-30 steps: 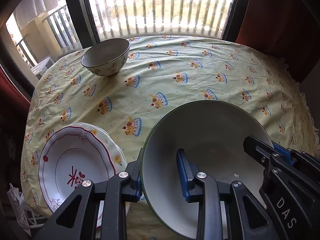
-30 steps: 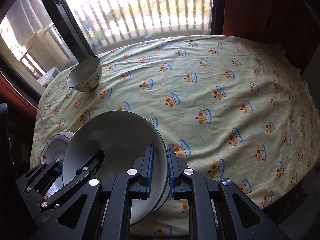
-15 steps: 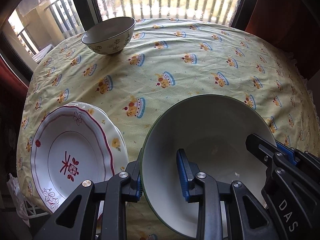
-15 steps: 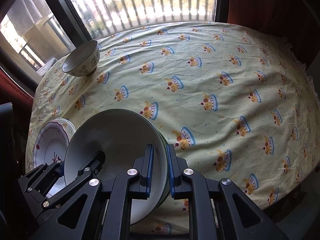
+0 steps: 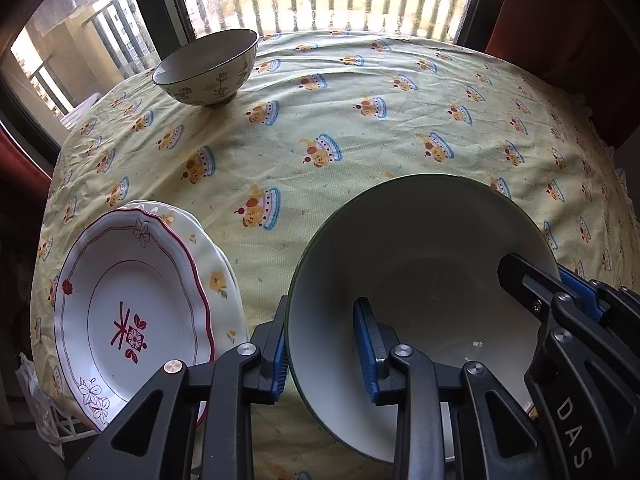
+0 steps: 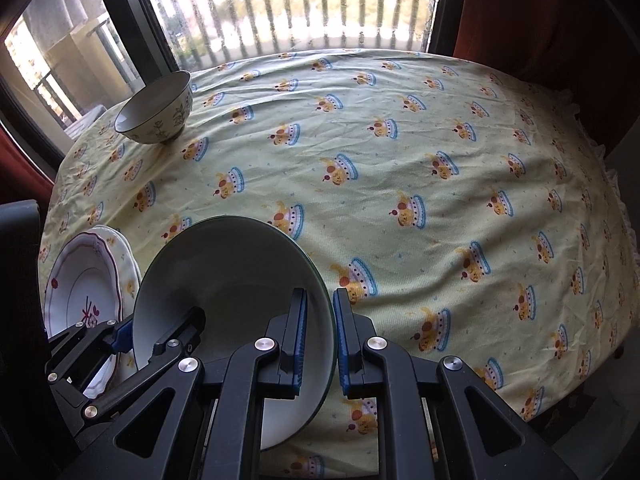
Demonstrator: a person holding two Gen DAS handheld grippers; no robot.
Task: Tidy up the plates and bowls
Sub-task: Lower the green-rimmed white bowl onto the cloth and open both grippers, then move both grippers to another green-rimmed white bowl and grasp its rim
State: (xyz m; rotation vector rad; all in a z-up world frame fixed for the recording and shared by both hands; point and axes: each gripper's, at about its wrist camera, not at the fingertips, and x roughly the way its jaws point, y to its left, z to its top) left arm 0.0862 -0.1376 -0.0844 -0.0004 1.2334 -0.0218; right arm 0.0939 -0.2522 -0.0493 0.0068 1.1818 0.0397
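Over yellow tablecloth, "DAS"-marked right gripper apparently clamps green-rimmed bowl.

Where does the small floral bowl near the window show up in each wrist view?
Left wrist view: small floral bowl sits upper left of centre, at the tablecloth's far edge by the window.
Right wrist view: same bowl sits upper left, at the far left edge.
Shared landmark: the red-trimmed plate at lower left in both.

White letters "DAS" on the right claw, red character on the plate
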